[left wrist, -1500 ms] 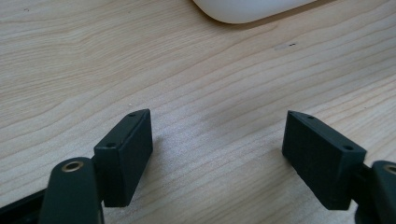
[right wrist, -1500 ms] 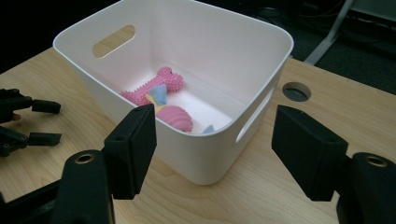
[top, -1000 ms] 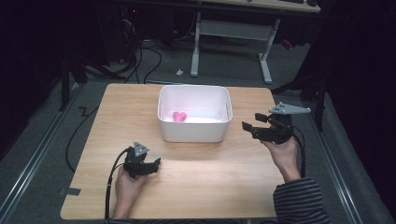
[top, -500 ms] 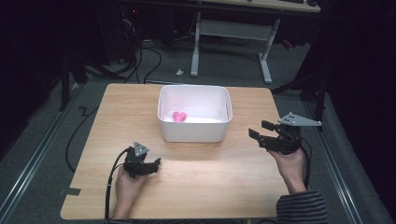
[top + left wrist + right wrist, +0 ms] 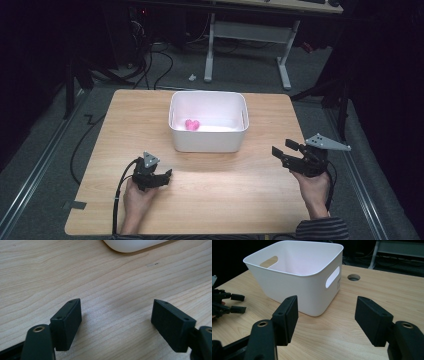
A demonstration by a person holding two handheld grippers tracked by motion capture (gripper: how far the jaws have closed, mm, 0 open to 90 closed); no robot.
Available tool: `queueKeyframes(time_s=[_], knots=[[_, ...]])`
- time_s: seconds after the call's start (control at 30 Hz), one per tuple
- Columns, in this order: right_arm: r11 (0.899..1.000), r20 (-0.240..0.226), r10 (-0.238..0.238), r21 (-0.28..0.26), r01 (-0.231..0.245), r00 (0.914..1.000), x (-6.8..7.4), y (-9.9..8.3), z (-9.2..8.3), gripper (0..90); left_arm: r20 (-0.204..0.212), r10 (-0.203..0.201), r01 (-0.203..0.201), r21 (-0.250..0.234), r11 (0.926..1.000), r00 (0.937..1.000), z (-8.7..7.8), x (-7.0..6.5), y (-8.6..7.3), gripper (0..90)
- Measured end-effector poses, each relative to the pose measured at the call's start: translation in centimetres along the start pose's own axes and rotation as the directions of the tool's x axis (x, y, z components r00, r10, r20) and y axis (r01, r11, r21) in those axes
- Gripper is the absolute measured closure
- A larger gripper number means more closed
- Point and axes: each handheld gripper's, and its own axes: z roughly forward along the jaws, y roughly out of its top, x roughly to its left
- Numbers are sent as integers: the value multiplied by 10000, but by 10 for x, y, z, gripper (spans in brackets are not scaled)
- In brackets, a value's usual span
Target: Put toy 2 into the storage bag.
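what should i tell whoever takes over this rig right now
Left gripper: open, empty, low over the table in front of the white bin.
Right gripper: open, empty, held to the right of the bin, jaws pointing toward it.
Pink object: lies inside the bin, near its left side.
Done: the pink object is in the bin, and nothing is held.
Left: nothing else lies loose on the table; probably just park both grippers.

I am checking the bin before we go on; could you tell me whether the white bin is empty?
Not empty: the white bin stands upright and holds one small pink object on its floor.
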Motion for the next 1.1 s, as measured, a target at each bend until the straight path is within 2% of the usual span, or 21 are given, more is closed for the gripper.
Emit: queueKeyframes(time_s=[0.33,0.63,1.1], knots=[[9987,-30,516,-37,-516,9987,-3,-27,11,368,2,-5,5,-3,10000,10000,0,0,0,246],[9956,-112,937,-67,-938,9955,-3,-44,24,378,0,-8,8,-6,10000,10000,0,0,0,246],[9928,-16,976,695,-972,9952,-4,-69,56,382,2,-9,9,-5,10000,10000,0,0,0,246]])
